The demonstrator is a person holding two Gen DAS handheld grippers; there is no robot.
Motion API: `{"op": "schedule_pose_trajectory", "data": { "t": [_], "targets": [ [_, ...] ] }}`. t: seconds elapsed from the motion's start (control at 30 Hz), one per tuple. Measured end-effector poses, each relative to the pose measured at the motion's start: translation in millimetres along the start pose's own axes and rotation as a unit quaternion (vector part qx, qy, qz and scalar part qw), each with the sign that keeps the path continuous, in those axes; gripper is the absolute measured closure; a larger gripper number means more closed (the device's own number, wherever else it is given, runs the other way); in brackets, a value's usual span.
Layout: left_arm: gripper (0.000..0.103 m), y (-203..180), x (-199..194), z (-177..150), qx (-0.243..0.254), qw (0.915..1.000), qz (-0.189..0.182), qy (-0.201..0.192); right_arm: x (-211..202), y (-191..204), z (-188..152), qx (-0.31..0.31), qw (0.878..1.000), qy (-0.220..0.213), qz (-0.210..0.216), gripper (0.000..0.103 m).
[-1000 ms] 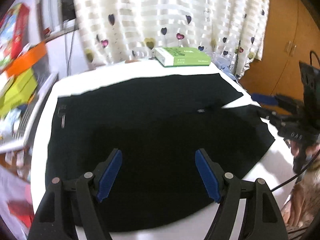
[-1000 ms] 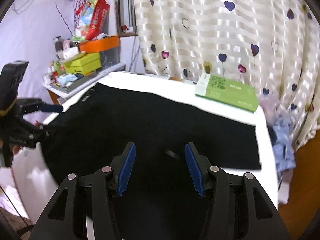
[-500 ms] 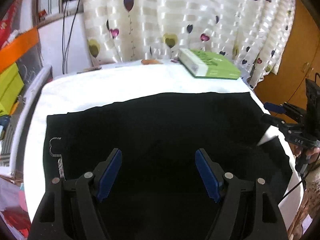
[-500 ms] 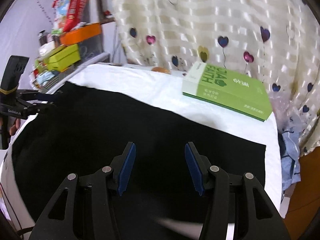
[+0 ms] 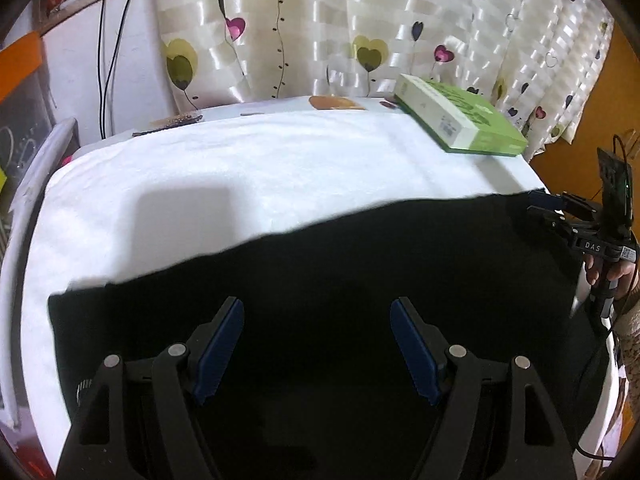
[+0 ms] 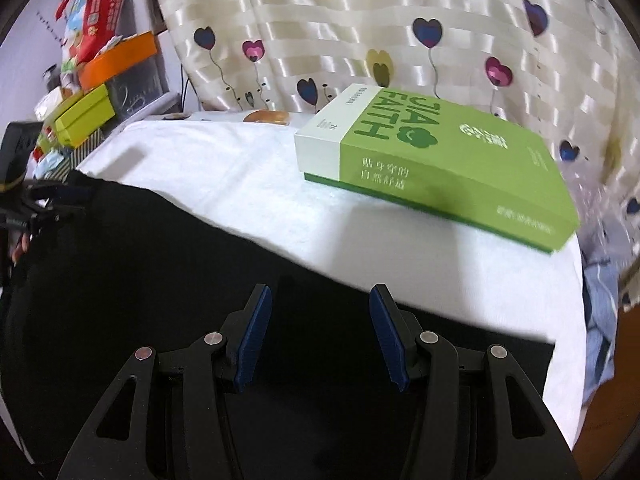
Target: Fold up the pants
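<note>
Black pants (image 5: 340, 272) lie flat across the near half of a white-covered table (image 5: 240, 168). My left gripper (image 5: 317, 308) hangs open above the cloth near its far edge, nothing between its blue pads. My right gripper (image 6: 320, 296) is also open and empty, just short of the pants' far edge (image 6: 160, 264) on the right side. In the left wrist view the right gripper (image 5: 548, 204) shows at the pants' far right corner, held by a hand (image 5: 616, 276). In the right wrist view the left gripper (image 6: 60, 196) shows at the far left corner.
A green and white box (image 6: 440, 168) lies on the table's back right, close to the heart-patterned curtain (image 6: 360, 32). A small orange item (image 5: 336, 102) sits at the back edge. Shelves with coloured boxes (image 6: 96, 80) stand at left. Blue cloth (image 6: 600, 304) hangs off the right.
Both grippers moved forward and down over the pants toward the far edge; more white table and the green box now fill the views. Jaws stayed open.
</note>
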State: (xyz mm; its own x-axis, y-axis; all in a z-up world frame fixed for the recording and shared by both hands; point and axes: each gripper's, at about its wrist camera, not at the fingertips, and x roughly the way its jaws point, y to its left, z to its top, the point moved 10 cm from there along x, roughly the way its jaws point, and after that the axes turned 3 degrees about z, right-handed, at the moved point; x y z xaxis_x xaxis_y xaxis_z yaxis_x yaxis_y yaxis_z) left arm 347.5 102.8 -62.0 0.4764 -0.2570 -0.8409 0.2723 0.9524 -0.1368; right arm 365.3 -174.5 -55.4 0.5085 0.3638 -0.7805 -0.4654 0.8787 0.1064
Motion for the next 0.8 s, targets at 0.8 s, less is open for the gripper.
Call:
{"op": "schedule_pose_trajectory", "data": {
  "t": [0.8],
  "targets": [
    [0.025, 13.3, 36.5, 33.0, 0.073, 0.9972, 0.016, 0.005, 21.7, 2.7, 5.2, -0.057, 0.993, 0.021, 0.103, 0.050]
  ]
}}
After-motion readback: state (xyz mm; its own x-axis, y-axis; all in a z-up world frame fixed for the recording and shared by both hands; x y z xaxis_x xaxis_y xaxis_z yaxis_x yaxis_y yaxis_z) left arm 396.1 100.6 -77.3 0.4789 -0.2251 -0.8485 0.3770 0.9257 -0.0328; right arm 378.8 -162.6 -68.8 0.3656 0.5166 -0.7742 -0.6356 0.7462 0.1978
